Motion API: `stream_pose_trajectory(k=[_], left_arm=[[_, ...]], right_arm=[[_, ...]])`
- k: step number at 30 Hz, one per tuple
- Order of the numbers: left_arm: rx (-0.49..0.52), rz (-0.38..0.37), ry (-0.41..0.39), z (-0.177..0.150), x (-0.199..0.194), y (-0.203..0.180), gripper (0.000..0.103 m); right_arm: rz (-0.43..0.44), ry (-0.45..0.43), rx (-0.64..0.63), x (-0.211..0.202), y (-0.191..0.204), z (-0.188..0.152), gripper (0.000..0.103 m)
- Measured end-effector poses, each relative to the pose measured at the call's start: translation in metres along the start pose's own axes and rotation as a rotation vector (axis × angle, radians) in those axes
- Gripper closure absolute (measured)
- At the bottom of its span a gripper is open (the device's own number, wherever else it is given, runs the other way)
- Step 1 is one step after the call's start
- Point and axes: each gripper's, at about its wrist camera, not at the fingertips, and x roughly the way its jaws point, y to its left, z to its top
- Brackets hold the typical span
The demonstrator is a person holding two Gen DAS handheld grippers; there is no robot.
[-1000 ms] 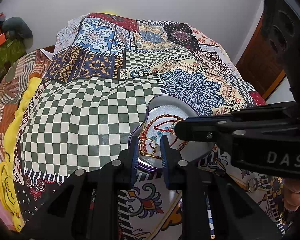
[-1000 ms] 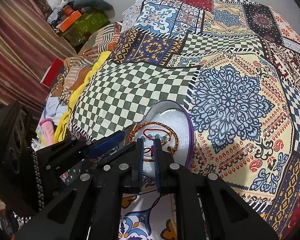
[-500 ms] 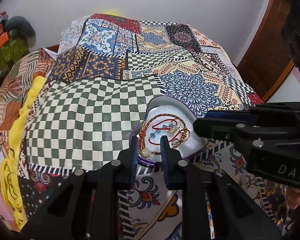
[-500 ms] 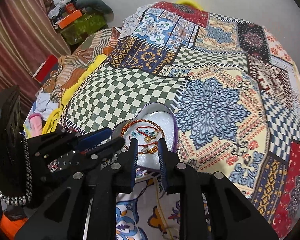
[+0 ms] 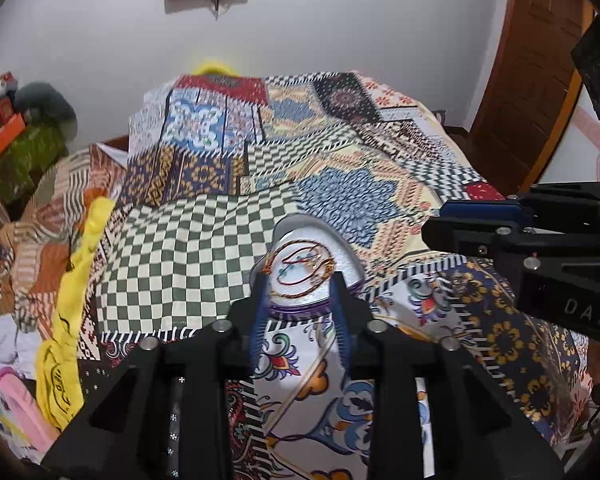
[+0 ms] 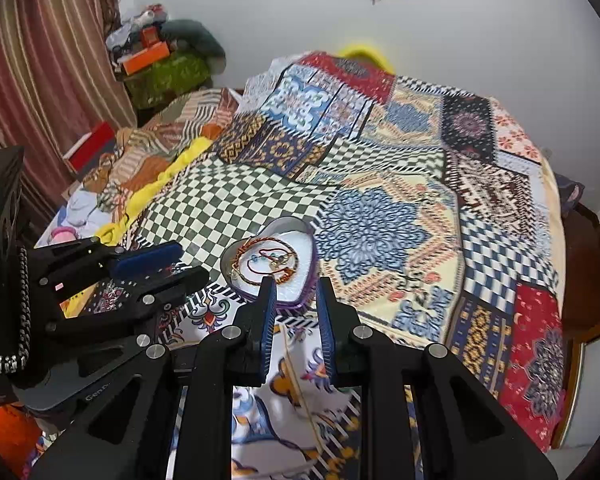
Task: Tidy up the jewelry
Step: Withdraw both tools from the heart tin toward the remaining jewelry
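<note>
A heart-shaped purple-rimmed jewelry box (image 5: 342,248) (image 6: 302,250) sits open on the patchwork bedspread. Red and gold bracelets (image 5: 302,268) (image 6: 266,262) lie coiled on its white lining. My left gripper (image 5: 300,292) is open and empty, raised just short of the box's near edge. My right gripper (image 6: 296,294) is open and empty too, raised just behind the box; it also shows at the right of the left wrist view (image 5: 484,220). The left gripper shows at the left of the right wrist view (image 6: 168,264). A thin gold chain (image 6: 300,384) lies on the cloth below the right gripper.
The patchwork bedspread (image 5: 188,248) covers the whole bed. A yellow cloth (image 5: 72,300) and loose clothes lie along the left edge. Boxes and bags (image 6: 160,64) are stacked by the striped curtain. A wooden door (image 5: 532,80) stands at the right.
Both grippers have pulled back and up from the box and their jaws have opened wider. The bracelets stay in the box.
</note>
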Motion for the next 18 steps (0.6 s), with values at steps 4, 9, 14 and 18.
stream_pose_trajectory(k=[4, 9, 14, 18], left_arm=[[0.029, -0.015, -0.022, 0.002, -0.012, -0.017, 0.067], [0.048, -0.039, -0.025, 0.003, -0.013, -0.036, 0.061], [0.07, -0.062, 0.014, -0.002, 0.0, -0.054, 0.06], [0.072, -0.095, 0.057, -0.012, 0.014, -0.066, 0.06]], right_arm=[[-0.024, -0.034, 0.015, -0.016, -0.014, -0.009, 0.077], [-0.067, -0.067, 0.039, -0.03, -0.036, -0.021, 0.065], [-0.095, -0.055, 0.062, -0.032, -0.056, -0.036, 0.065], [-0.094, -0.039, 0.065, -0.029, -0.065, -0.048, 0.065]])
